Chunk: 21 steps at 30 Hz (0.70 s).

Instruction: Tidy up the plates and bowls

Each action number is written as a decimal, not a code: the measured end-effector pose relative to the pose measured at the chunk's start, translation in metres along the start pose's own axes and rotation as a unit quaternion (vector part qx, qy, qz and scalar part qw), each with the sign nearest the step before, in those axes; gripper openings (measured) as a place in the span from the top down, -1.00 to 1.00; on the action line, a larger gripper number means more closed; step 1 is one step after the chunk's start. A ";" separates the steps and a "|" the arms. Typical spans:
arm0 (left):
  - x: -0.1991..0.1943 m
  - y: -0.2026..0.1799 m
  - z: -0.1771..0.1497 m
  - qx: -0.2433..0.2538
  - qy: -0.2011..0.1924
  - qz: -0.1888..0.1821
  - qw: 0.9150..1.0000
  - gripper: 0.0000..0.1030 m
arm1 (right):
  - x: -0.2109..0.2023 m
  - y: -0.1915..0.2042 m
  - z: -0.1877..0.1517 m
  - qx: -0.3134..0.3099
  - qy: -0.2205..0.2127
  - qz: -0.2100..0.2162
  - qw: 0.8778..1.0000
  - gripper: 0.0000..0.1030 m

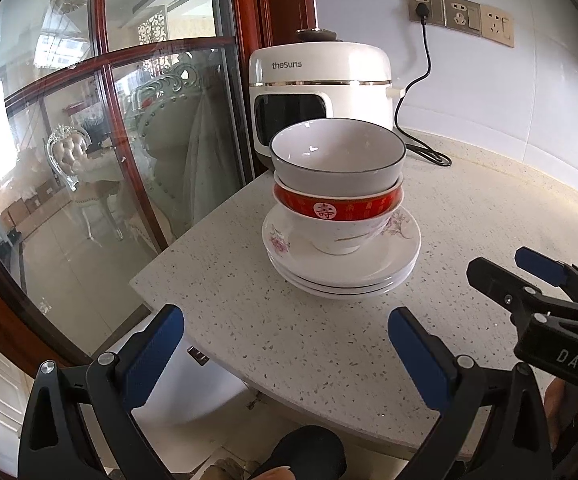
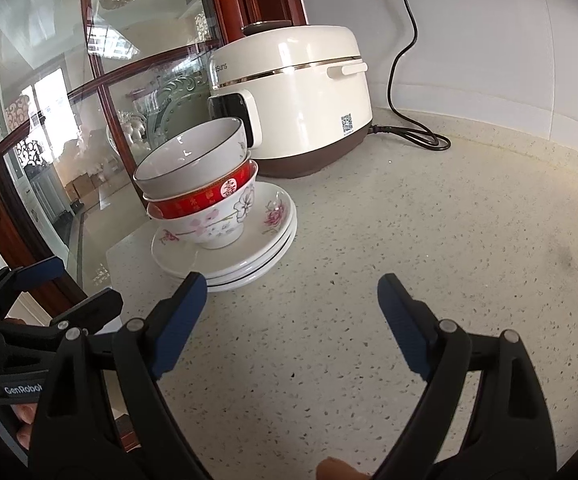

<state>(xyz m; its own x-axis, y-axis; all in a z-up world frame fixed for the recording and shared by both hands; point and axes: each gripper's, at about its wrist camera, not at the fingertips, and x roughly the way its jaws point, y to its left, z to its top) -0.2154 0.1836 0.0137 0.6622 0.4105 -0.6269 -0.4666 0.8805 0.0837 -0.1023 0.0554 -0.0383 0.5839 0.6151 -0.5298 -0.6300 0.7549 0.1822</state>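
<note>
A grey bowl (image 1: 337,156) sits nested in a red-banded floral bowl (image 1: 337,220), which stands on a stack of white floral plates (image 1: 393,264) on the speckled counter. The same stack shows in the right wrist view: grey bowl (image 2: 193,160), red-banded bowl (image 2: 209,212), plates (image 2: 265,236). My left gripper (image 1: 285,320) is open and empty, a little in front of the plates. My right gripper (image 2: 293,292) is open and empty, in front and to the right of the stack; it also shows in the left wrist view (image 1: 529,268).
A white rice cooker (image 1: 321,88) stands behind the stack, its black cord (image 1: 421,120) running to a wall socket. A glass door with a wood frame (image 1: 101,120) borders the counter's left edge (image 1: 161,256). The left gripper shows in the right wrist view (image 2: 49,280).
</note>
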 end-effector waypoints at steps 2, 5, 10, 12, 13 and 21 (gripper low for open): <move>0.000 -0.001 0.000 0.000 0.001 -0.001 1.000 -1.00 | 0.000 -0.001 0.000 0.001 0.001 0.003 1.000 -0.72; 0.000 -0.002 -0.001 0.000 0.001 0.000 1.000 -1.00 | -0.001 -0.001 0.001 -0.001 0.001 0.005 1.000 -0.72; -0.001 -0.002 0.000 0.001 0.001 0.001 1.000 -1.00 | 0.000 0.001 0.001 -0.001 0.001 0.007 1.000 -0.72; -0.001 -0.002 0.000 0.001 0.001 0.001 1.000 -1.00 | 0.000 0.001 0.001 -0.001 0.002 0.007 1.000 -0.72; -0.001 -0.002 0.000 0.001 0.001 0.001 1.000 -1.00 | 0.000 0.001 0.001 0.000 0.003 0.007 1.000 -0.72; 0.000 -0.003 0.000 0.001 0.001 0.001 1.000 -1.00 | -0.001 0.001 0.002 0.001 0.002 0.009 1.000 -0.72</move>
<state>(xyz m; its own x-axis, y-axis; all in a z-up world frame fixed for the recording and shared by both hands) -0.2139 0.1815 0.0133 0.6597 0.4117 -0.6287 -0.4662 0.8803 0.0873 -0.1021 0.0559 -0.0361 0.5704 0.6273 -0.5302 -0.6389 0.7446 0.1935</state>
